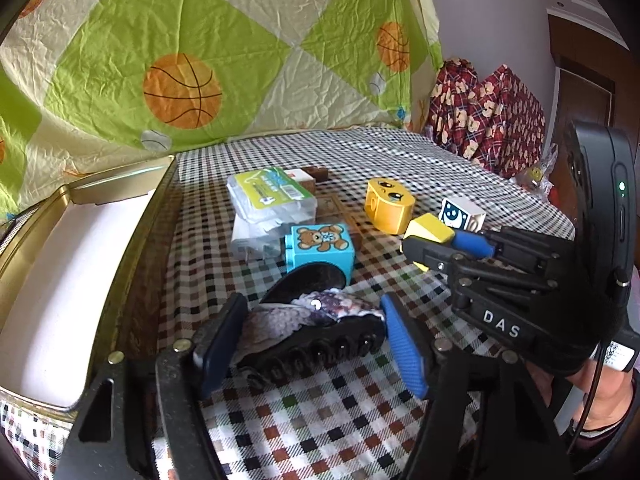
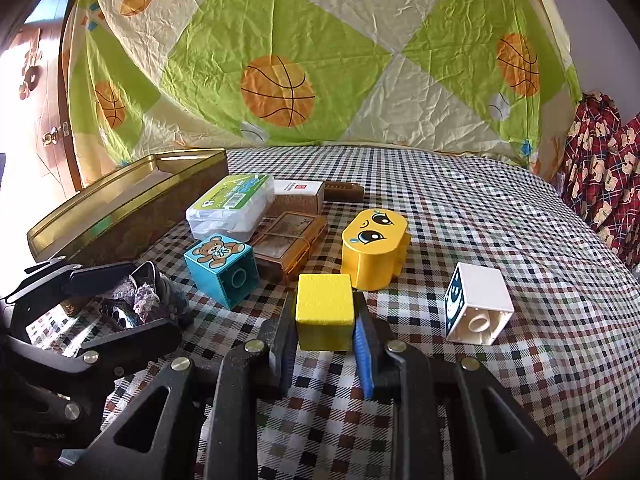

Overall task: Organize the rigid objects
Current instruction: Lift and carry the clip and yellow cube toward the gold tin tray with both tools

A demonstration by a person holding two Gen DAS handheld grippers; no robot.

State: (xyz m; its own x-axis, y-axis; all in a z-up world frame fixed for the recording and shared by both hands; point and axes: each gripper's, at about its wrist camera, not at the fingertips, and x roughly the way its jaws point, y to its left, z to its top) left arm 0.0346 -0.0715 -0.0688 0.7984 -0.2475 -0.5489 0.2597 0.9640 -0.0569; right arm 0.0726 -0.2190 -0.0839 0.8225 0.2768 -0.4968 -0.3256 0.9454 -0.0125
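Backdrop: Crinkled basketball quilt [image 2: 320, 60] is hanging across the upper frame of both views.
Surface: checked cloth [image 2: 460, 208] is covering the table and filling the lower half.
Tin: gold box [image 1: 36, 280] is lying open at the left edge of the left wrist view, showing a white inside.
Clear case: plastic case [image 2: 230, 210] with a green label is sitting left of centre, leaning on other small boxes.
Amber case: brown case [image 2: 290, 246] is lying just right of the bear cube.
Face block: yellow face block [image 2: 374, 248] is standing at centre, apart from the others.
Bear cube: blue cube [image 2: 220, 270] is resting tilted, just behind the hair clip.
White cube: white cube [image 2: 478, 306] is lying on its side at right.
Yellow block: yellow block [image 2: 325, 312] is sitting pinched in the right gripper [image 2: 324, 340], at lower centre.
Hair clip: black toothed clip [image 1: 316, 328] is lying between the left gripper [image 1: 312, 340] fingers, which are standing spread; whether they are touching it I cannot tell.
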